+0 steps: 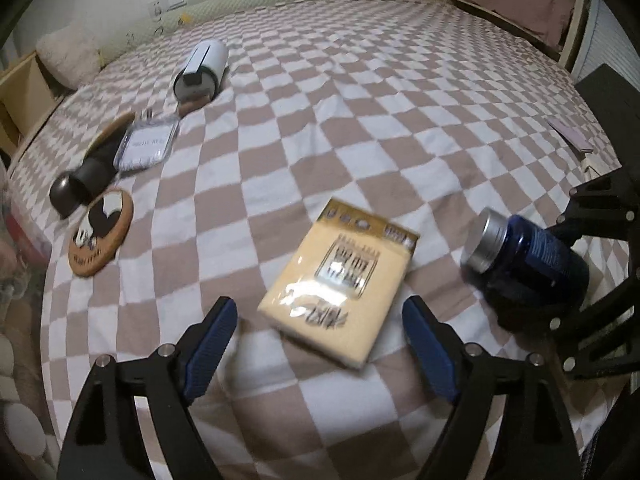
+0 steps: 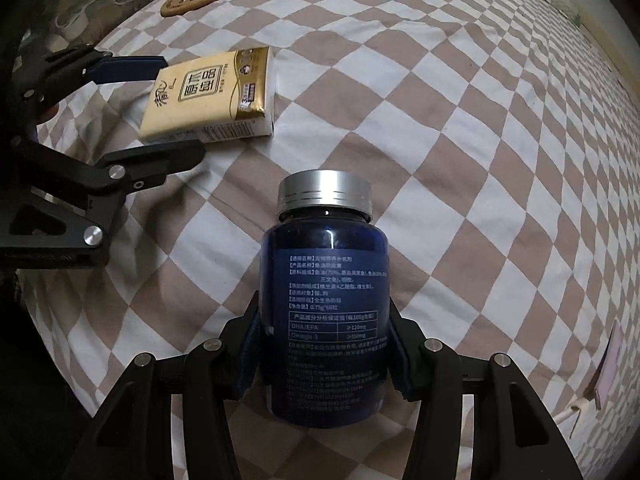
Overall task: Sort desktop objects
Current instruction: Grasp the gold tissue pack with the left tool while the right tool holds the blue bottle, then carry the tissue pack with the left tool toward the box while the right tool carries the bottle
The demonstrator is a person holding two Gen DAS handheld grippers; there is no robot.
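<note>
Blue bottle point(image 2: 326, 312): dark blue, silver screw cap, white printed label. Held by the right gripper point(image 2: 326, 354), whose jaws press on its two sides near the lower half; cap end points away from the gripper. It is above the checkered bedcover point(image 2: 460, 128), whether touching it cannot be told. In the left wrist view the same bottle point(image 1: 528, 256) appears at the right, lying tilted with its cap toward the middle of the bed.

Tissue pack point(image 1: 340, 280): pale yellow with gold band and dark lettering, lying flat on the bedcover. It sits just ahead of the left gripper point(image 1: 320, 320), between the lines of its two blue-padded fingers point(image 1: 212, 344) but not touched by them. Left jaws stand wide, with nothing gripped. In the right wrist view the pack point(image 2: 212, 96) lies to the upper left of the bottle, the left gripper's fingers either side of its near end.

Round cork coaster point(image 1: 100, 236): dark and white picture, flat at the left side of the bed.

Black cylinder point(image 1: 80, 184): lying on its side just beyond the coaster.

Clear plastic case point(image 1: 146, 146): flat, beside the black cylinder, partly over a second round cork piece point(image 1: 108, 132).

White cylinder point(image 1: 202, 68): dark end face, lying farther back.

Small pink booklet point(image 1: 570, 136): near the right edge of the bed.
</note>
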